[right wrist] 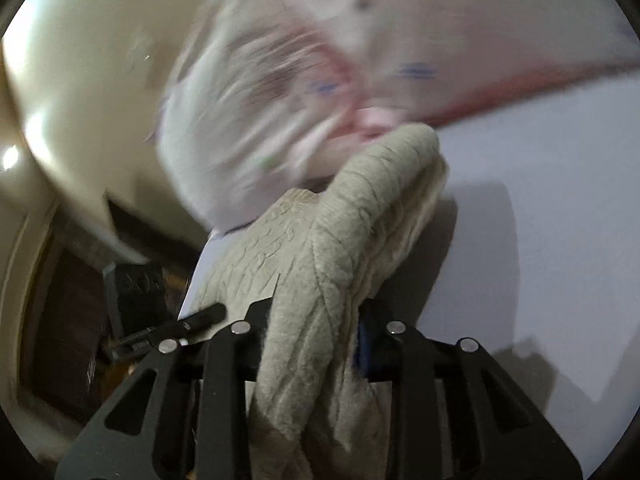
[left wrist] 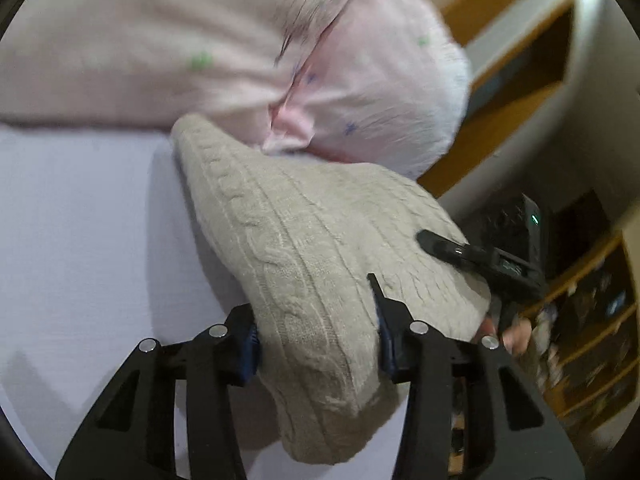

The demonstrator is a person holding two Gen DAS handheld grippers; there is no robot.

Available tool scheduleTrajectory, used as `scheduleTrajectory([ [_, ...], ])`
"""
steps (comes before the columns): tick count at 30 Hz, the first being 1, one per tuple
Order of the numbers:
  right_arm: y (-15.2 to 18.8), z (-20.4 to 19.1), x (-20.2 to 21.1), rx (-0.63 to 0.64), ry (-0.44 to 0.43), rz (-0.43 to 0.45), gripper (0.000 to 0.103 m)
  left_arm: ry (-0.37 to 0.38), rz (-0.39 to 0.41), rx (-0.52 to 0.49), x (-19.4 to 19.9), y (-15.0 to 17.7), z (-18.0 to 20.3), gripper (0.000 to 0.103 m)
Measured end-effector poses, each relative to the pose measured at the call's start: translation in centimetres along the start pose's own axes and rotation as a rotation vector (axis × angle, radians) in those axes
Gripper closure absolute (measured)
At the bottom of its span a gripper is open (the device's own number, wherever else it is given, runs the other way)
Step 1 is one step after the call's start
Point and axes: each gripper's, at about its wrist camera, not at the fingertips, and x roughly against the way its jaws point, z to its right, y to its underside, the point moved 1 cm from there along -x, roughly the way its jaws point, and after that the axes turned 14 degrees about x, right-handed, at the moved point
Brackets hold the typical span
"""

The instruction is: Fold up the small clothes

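while gripper-held [left wrist: 316, 344], beige knit garment [left wrist: 304, 240] aloft

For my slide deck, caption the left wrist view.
Left gripper clamps a beige cable-knit garment above a white bed sheet.

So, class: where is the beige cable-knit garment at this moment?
The beige cable-knit garment fills the centre of both wrist views, clamped by the left gripper and the right gripper, above the pale sheet, its far end touching the pink pillow.

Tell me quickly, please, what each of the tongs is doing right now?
Left tongs: closed on the beige cable-knit garment.
Right tongs: closed on the same garment.
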Motion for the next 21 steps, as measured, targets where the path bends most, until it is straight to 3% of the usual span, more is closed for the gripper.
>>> scheduleTrajectory([
  [4,0.3,-0.6,-3.8,0.046,0.167,-0.143,0.048,-0.206,0.04,-0.015,2.3,1.0,-2.3,0.047],
  [5,0.2,-0.3,-3.5,0.02,0.164,-0.123,0.034,-0.222,0.038,0.012,2.9,1.4,-3.3,0.042],
  [7,0.1,0.1,-1.8,-0.015,0.178,-0.045,0.029,-0.219,0.093,0.027,4.4,1.9,-3.7,0.035],
  [9,-0.2,0.0,-1.0,-0.011,0.183,-0.011,0.031,-0.225,0.146,0.011,5.6,2.1,-3.1,0.03],
  [10,-0.3,-0.2,-1.3,0.008,0.178,-0.02,0.047,-0.223,0.158,0.005,5.7,2.2,-2.9,0.029],
  [11,-0.2,-0.6,-1.9,0.039,0.194,-0.047,0.088,-0.223,0.162,-0.008,5.4,2.2,-2.4,0.029],
  [12,-0.5,-0.9,-3.0,0.075,0.271,-0.086,0.092,-0.231,0.155,-0.02,4.7,2.2,-2.0,0.029],
  [15,-1.2,-0.1,-4.1,0.083,0.399,-0.068,0.093,-0.301,0.11,-0.06,2.4,2.6,-1.5,0.029],
  [18,-1.0,-0.3,-3.5,0.07,0.409,-0.066,0.091,-0.295,0.099,-0.033,1.6,2.8,-2.2,0.029],
  [21,-0.1,-2.4,-0.9,0.108,0.438,-0.02,0.066,-0.29,0.128,-0.029,3.5,3.6,-1.8,0.029],
])
